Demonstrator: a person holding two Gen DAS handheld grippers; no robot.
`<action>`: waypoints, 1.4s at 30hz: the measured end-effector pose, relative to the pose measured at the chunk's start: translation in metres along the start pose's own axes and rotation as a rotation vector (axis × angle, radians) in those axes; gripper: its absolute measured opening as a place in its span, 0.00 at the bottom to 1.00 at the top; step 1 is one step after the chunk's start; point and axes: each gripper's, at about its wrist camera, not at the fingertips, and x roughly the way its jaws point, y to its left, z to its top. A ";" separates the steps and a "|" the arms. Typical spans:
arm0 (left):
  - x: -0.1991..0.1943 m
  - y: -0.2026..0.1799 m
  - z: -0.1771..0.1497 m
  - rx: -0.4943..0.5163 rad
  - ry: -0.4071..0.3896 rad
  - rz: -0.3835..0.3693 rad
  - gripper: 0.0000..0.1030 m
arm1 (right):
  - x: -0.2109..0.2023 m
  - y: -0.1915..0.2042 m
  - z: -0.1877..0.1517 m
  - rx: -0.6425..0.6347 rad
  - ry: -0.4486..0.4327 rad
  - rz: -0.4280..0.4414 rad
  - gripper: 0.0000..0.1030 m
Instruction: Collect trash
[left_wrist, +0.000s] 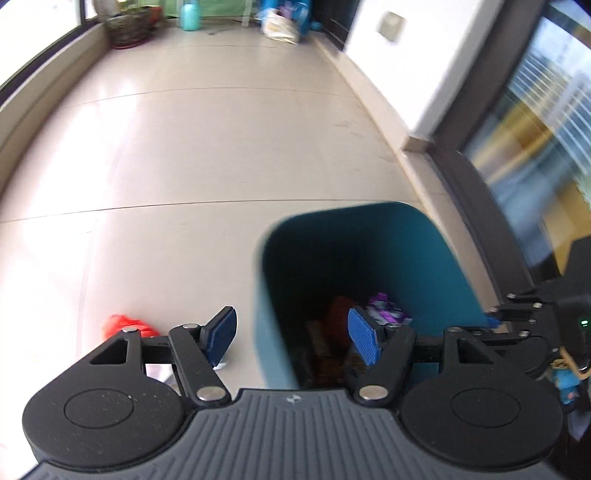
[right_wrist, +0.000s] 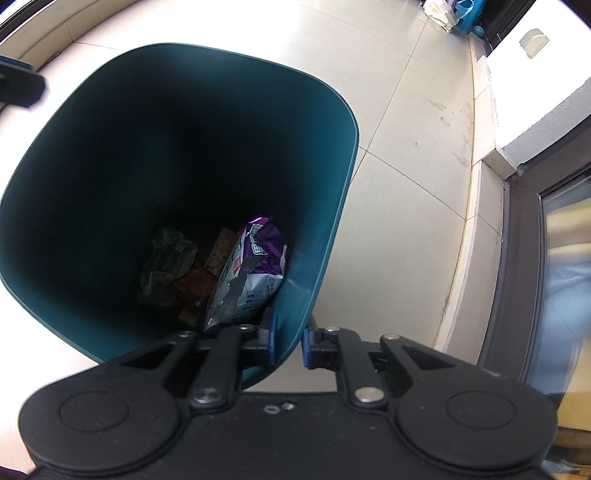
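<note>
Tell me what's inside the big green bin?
In the bin lies a purple and white snack bag, leaning by the wall that the right claw pinches. Beside it are brown wrappers and a crumpled greenish one. Anything underneath is hidden.

bin (right_wrist: 110, 177): dark teal
snack bag (right_wrist: 251, 266): purple and white, printed
wrapper (left_wrist: 123, 325): red
claw pads (left_wrist: 364, 339): blue, ribbed
floor (left_wrist: 207, 147): pale beige tiles

- Teal bin (right_wrist: 92, 184) stands open on the floor, a purple-and-white snack bag (right_wrist: 247, 273) and crumpled wrappers (right_wrist: 170, 266) at its bottom.
- Red crumpled scrap (left_wrist: 123, 325) lies on the floor beside it.
</note>
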 end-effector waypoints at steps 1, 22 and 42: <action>-0.002 0.011 -0.001 -0.023 -0.002 0.015 0.65 | 0.000 0.000 0.000 0.000 0.001 0.001 0.12; 0.089 0.217 -0.108 -0.544 0.128 0.255 0.81 | 0.002 -0.004 0.000 0.016 0.005 0.014 0.12; 0.192 0.270 -0.162 -0.811 0.198 0.253 0.38 | 0.005 0.004 0.001 0.035 0.020 -0.021 0.12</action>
